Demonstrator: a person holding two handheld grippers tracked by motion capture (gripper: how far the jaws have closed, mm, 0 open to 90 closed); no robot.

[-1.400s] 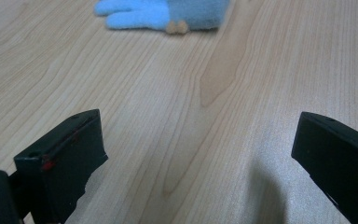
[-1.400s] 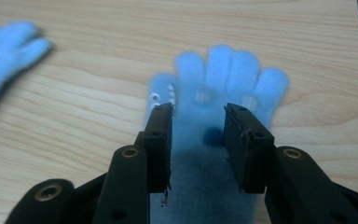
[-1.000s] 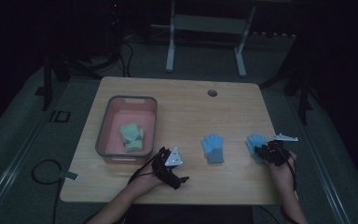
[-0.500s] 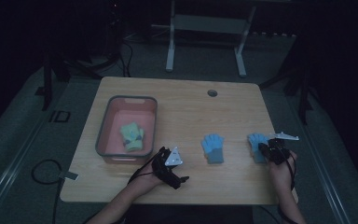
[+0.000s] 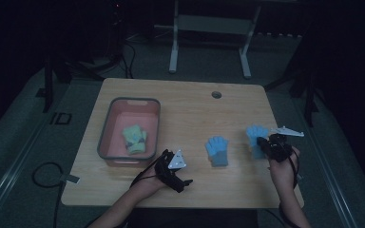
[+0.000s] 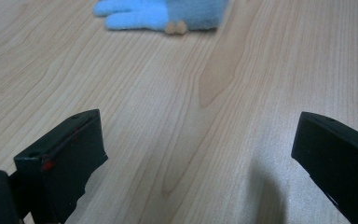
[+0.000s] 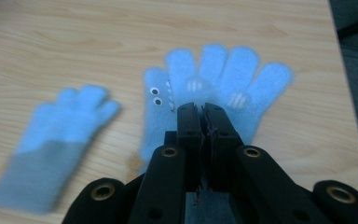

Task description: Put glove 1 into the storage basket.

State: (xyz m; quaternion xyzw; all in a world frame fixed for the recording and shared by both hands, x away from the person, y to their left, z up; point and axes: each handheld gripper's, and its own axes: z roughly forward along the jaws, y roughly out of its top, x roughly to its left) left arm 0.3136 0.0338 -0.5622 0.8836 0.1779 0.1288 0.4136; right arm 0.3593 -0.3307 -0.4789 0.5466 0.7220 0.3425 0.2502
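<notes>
The right tool (image 7: 204,111) is pinched closed on the blue glove (image 7: 223,88) at the counter's (image 5: 180,102) four o'clock; lifting toward the pink bin (image 5: 105,137) at nine o'clock seems next. The left tool (image 6: 196,154) gapes wide, empty, facing the second glove (image 5: 217,150).

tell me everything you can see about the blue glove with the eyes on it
The eyed glove is light blue and fuzzy, with two googly eyes and small white marks near its thumb and pale patches on two fingers. It lies flat on the wooden table, fingers spread away from the person. The right tool is shut over its palm, seemingly pinching the fabric.
</notes>
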